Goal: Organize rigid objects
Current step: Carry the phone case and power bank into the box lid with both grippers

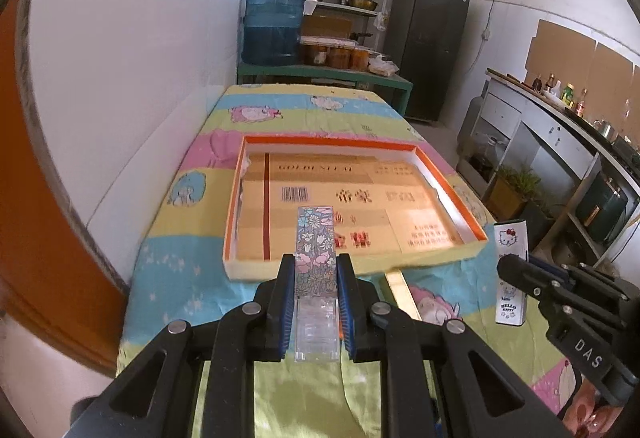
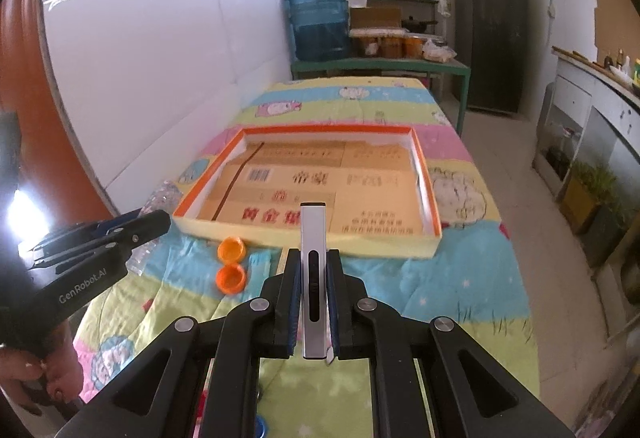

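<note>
**Two grippers, each clamped on a slim case**

Two items are in our grip above the cartoon-print cloth [image 1: 172, 266]. On the left, our left gripper [image 1: 316, 270] is closed tight on a floral case [image 1: 314, 250] with a clear end; the case juts forward between the blue pads [image 1: 285, 302], its far tip over the near edge of the tray [image 1: 352, 266]. Two orange caps [image 2: 231, 264] lie touching each other on the cloth, just near of the tray's near wall. A clear plastic bottle [image 2: 160, 206] lies at the tray's left corner. The tray, orange-rimmed and lined with printed cardboard, sits mid-table with nothing else inside it. To the right, our right gripper [image 2: 314, 270] is pinched shut on a white-and-silver case [image 2: 313, 250], seen edge-on, pointing at the tray's near wall. From the left camera that case shows a cartoon cat print.
</note>
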`<move>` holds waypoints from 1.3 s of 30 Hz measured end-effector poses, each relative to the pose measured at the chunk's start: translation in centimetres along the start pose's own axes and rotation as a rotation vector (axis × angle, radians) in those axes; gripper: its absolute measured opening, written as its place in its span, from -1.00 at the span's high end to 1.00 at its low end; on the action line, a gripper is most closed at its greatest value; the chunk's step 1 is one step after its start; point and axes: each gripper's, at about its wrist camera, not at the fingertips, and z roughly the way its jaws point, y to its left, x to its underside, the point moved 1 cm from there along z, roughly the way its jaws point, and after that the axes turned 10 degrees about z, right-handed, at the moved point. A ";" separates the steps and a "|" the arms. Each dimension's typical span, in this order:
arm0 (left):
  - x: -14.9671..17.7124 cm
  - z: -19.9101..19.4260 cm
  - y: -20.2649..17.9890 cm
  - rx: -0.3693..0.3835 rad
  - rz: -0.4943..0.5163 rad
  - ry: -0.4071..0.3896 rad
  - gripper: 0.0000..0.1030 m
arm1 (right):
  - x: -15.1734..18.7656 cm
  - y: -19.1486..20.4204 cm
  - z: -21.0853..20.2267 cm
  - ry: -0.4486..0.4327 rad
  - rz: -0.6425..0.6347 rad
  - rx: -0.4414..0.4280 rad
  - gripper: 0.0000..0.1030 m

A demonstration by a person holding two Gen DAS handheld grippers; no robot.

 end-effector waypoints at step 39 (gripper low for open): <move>-9.2 15.6 3.8 -0.024 0.001 0.146 0.61 | -11.3 -3.1 15.6 0.153 -0.027 0.001 0.77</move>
